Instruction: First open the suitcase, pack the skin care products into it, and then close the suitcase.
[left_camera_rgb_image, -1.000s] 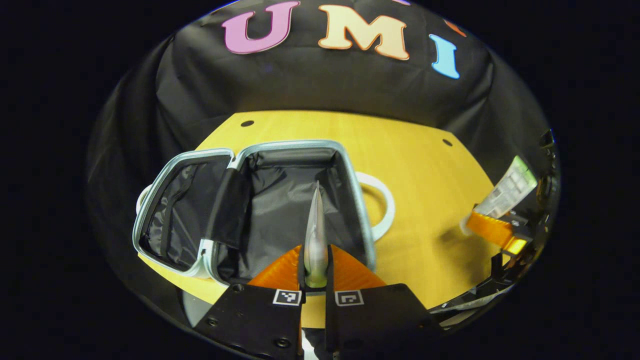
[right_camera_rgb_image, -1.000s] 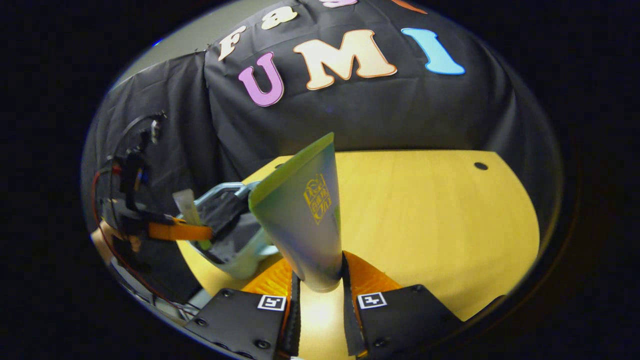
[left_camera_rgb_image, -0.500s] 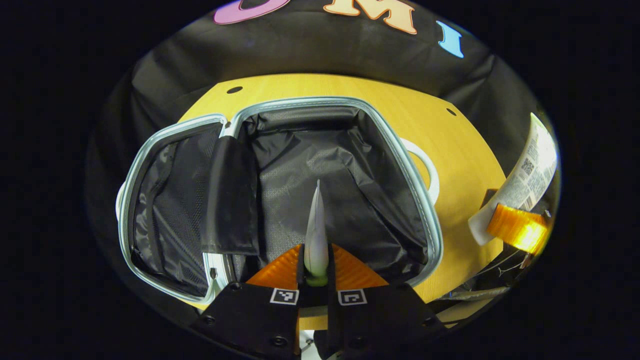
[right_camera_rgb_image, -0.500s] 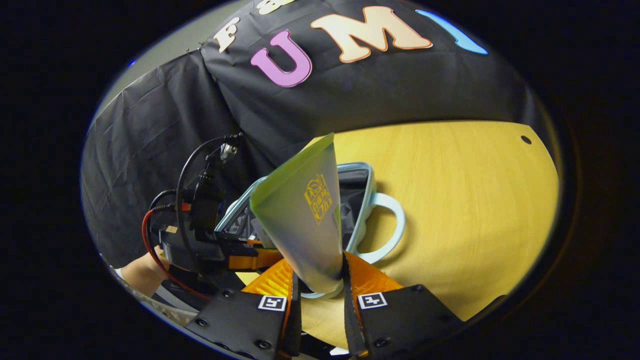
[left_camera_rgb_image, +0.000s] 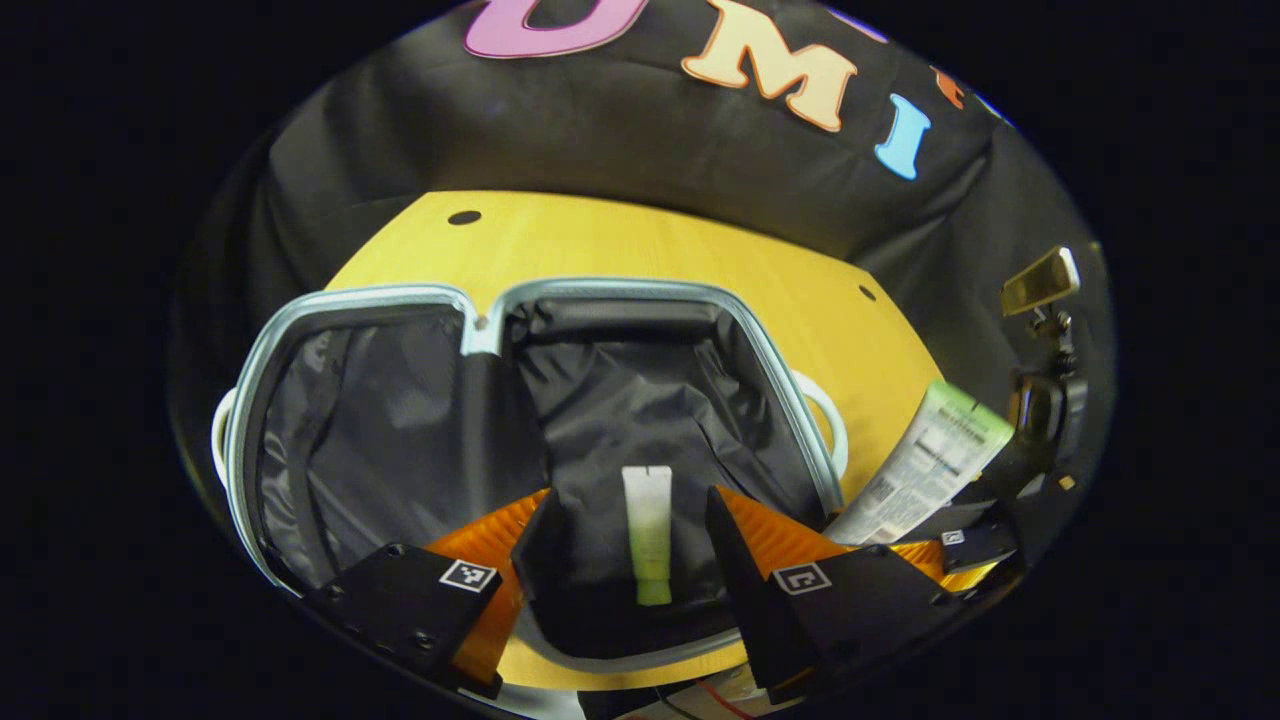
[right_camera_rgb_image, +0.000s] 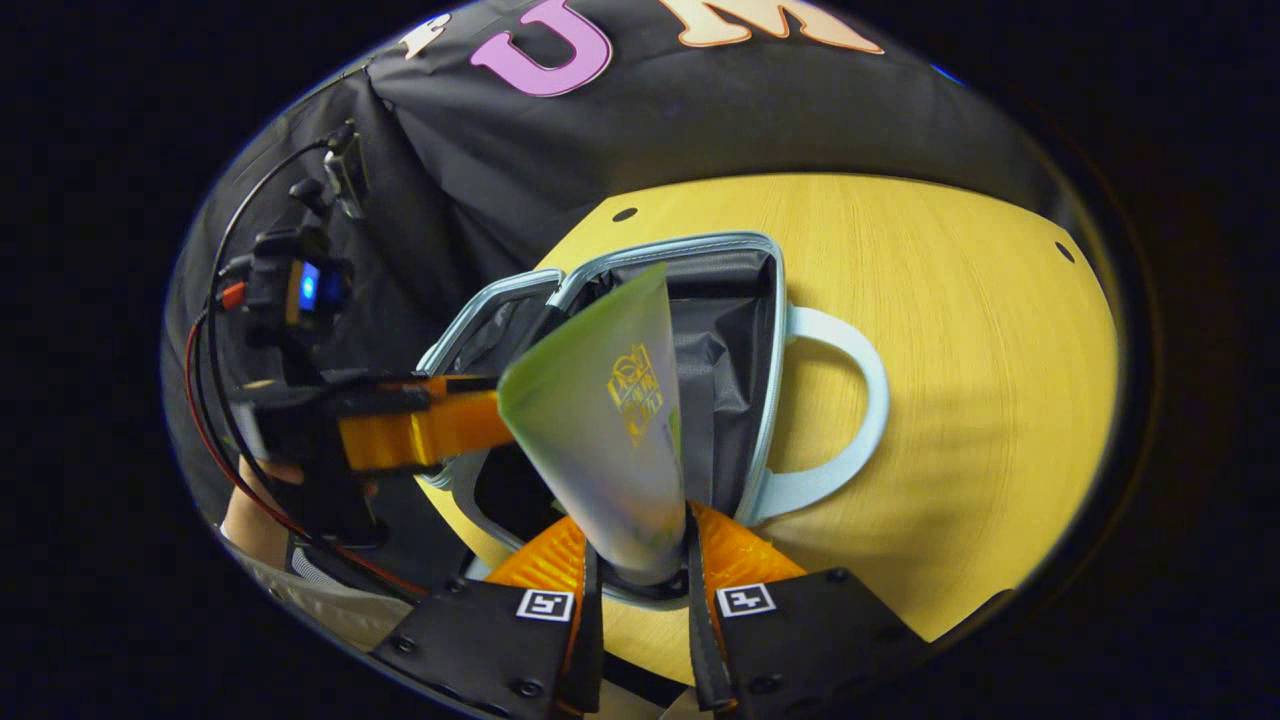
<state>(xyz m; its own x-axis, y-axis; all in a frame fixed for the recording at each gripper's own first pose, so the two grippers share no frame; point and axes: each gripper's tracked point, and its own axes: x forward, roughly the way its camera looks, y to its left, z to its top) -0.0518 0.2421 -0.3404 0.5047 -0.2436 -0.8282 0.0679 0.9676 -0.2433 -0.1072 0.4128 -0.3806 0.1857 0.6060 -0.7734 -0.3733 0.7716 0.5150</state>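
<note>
The suitcase (left_camera_rgb_image: 800, 400) lies open on the table, two black-lined halves with a pale blue rim. A small white-and-green tube (left_camera_rgb_image: 647, 535) rests flat on the lining of its right half. My left gripper (left_camera_rgb_image: 632, 520) hovers open just above that tube, a finger on either side, not touching it. My right gripper (right_camera_rgb_image: 637, 560) is shut on a larger green-and-white tube (right_camera_rgb_image: 610, 440), holding it upright over the near edge of the suitcase (right_camera_rgb_image: 765, 300). The left gripper view shows that larger tube (left_camera_rgb_image: 925, 470) to the right of the case.
The yellow wooden table (right_camera_rgb_image: 980, 330) has free room to the right of the case's pale handle (right_camera_rgb_image: 850, 400). My left gripper (right_camera_rgb_image: 430, 430), its cables and a person's hand (right_camera_rgb_image: 245, 510) are at the left of the right gripper view. Black cloth walls the back.
My left gripper opened and let go of the small tube, which now lies inside the case. My right gripper moved closer over the suitcase with its tube.
</note>
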